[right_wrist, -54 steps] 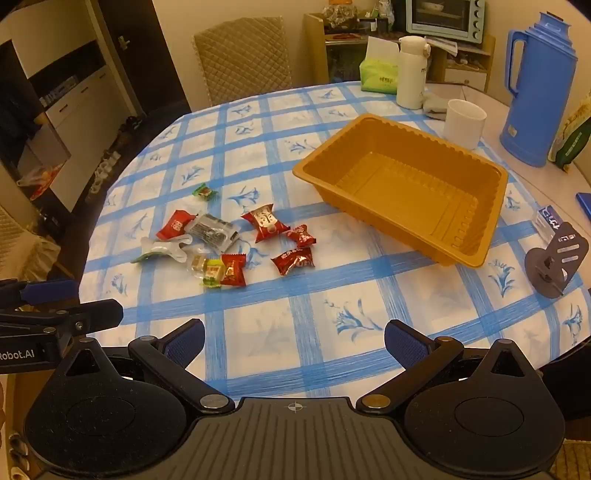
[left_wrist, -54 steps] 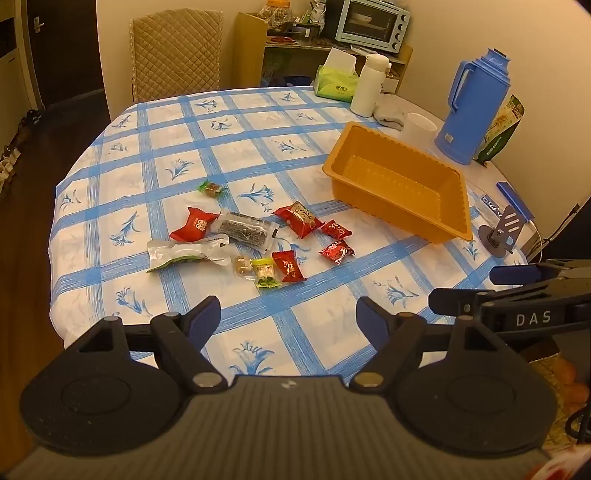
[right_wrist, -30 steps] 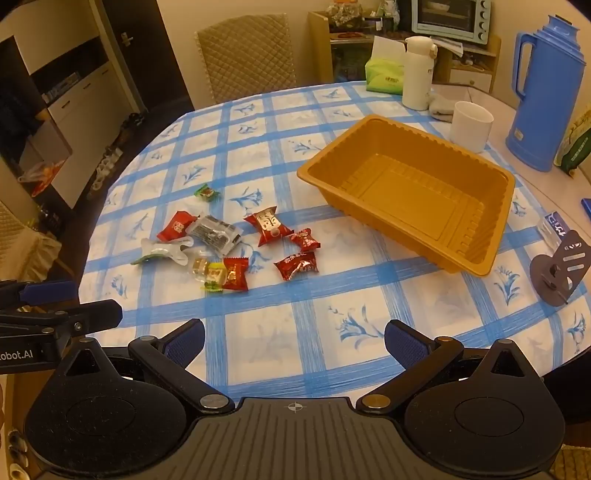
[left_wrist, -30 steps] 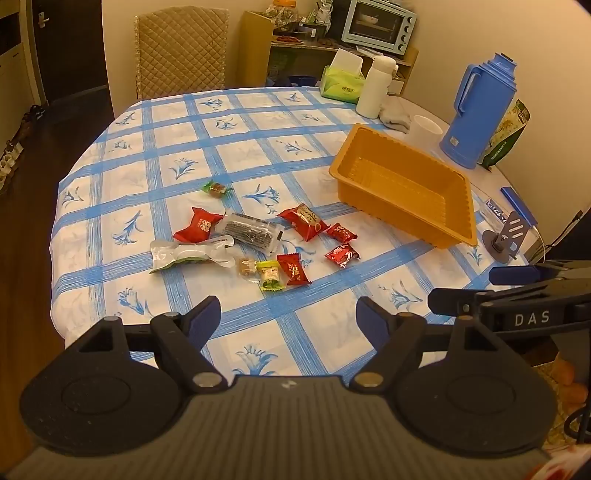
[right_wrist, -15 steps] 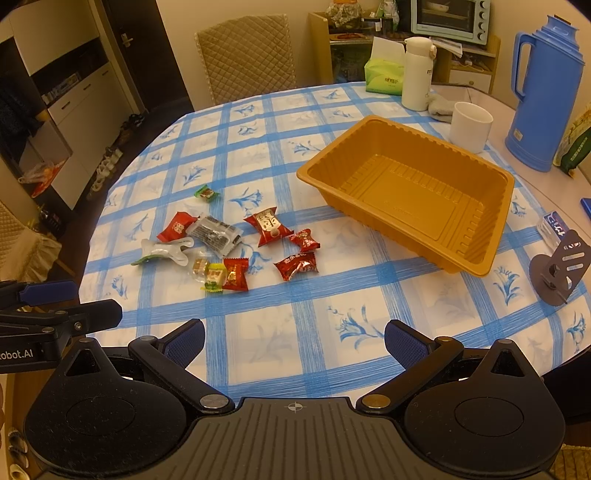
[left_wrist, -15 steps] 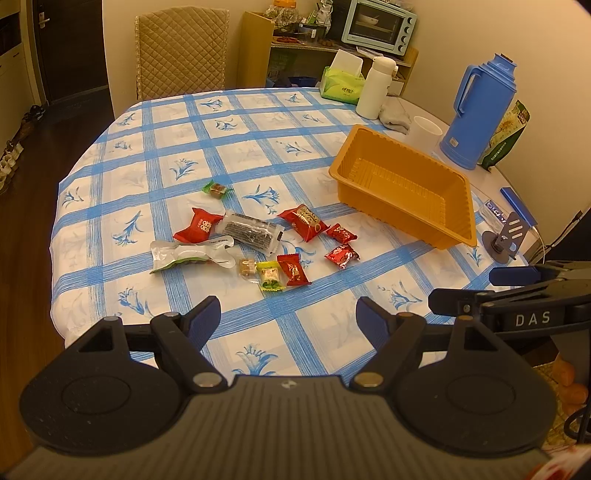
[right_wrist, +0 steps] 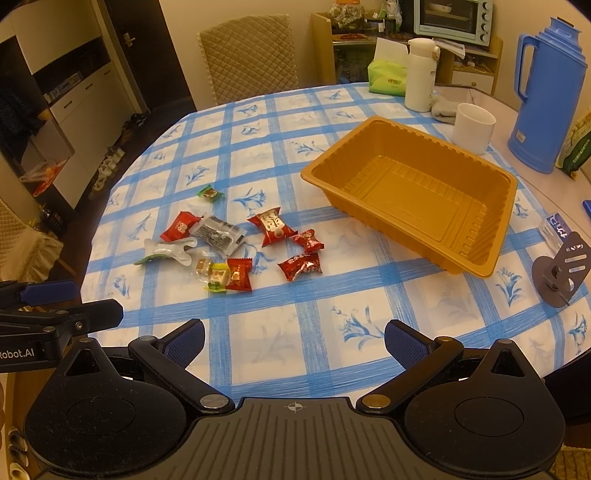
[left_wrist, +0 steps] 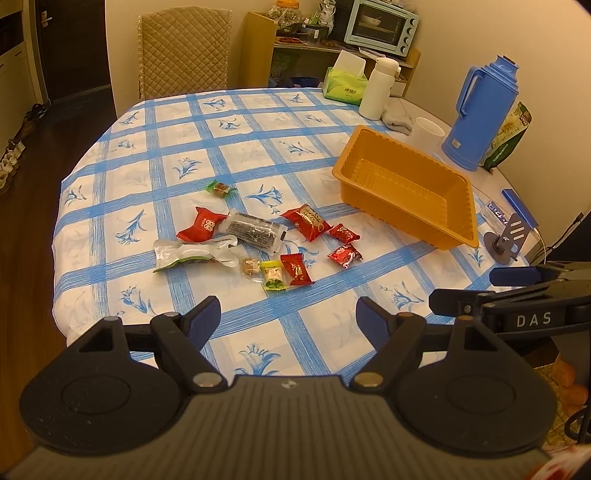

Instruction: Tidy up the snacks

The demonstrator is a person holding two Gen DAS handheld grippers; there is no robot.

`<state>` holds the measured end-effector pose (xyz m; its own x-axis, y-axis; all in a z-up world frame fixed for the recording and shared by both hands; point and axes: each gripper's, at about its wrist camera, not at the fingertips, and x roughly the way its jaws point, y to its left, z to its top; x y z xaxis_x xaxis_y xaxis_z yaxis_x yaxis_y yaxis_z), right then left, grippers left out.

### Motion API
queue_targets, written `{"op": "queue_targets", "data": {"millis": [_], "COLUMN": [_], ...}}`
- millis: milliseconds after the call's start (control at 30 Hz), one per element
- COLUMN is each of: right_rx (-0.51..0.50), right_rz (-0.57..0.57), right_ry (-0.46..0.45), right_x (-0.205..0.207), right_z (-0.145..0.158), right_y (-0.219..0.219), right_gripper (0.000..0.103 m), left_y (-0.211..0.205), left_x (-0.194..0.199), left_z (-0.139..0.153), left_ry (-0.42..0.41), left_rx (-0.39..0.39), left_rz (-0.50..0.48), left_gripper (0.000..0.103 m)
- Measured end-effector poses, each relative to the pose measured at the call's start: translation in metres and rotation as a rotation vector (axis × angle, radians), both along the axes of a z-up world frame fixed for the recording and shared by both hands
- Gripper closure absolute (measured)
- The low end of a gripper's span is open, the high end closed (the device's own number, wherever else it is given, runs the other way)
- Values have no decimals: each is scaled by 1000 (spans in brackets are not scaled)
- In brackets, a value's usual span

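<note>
Both the left hand-held gripper (left_wrist: 288, 314) and the right hand-held gripper (right_wrist: 294, 338) gape apart, holding nothing. Wrapped snacks (right_wrist: 236, 243) lie mid-counter. The orange tray (right_wrist: 495, 254) sits toward the counter's right edge.

Far right: blue thermos (right_wrist: 546, 99), white cup (right_wrist: 473, 127), white bottle (right_wrist: 420, 79), tissue box (right_wrist: 388, 77). Beyond: chair (right_wrist: 249, 57), toaster oven (right_wrist: 453, 15).

Wrapper print on snacks (right_wrist: 236, 275) too small to read; green bag (left_wrist: 508, 140) half hidden behind thermos (left_wrist: 480, 118)
</note>
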<state>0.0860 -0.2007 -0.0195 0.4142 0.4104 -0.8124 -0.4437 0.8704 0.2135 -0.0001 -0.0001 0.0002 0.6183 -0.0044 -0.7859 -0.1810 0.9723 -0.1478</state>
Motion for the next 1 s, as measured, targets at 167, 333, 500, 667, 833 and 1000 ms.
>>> {"op": "queue_targets", "data": {"millis": [167,333,500,667,833,1000], "right_rx": [0,0,1,0,0,1], "right_rz": [0,-1,-1,-1,-1,0], "right_ry": [-1,0,0,0,4,5], "right_x": [1,1,1,0,1,3], "right_z": [1,1,1,0,0,-2], "right_y": [4,4,4,1,6,9], "right_gripper": [0,0,0,0,0,0], "left_y": [0,0,0,0,0,0], "left_x": [0,0,0,0,0,0], "left_z": [0,0,0,0,0,0], "left_ry": [0,-1,0,0,0,0], "left_rx": [-1,-1,-1,-1,-2,-2], "left_rz": [0,-1,-1,0,0,0], "left_gripper": [24,24,24,24,24,24]}}
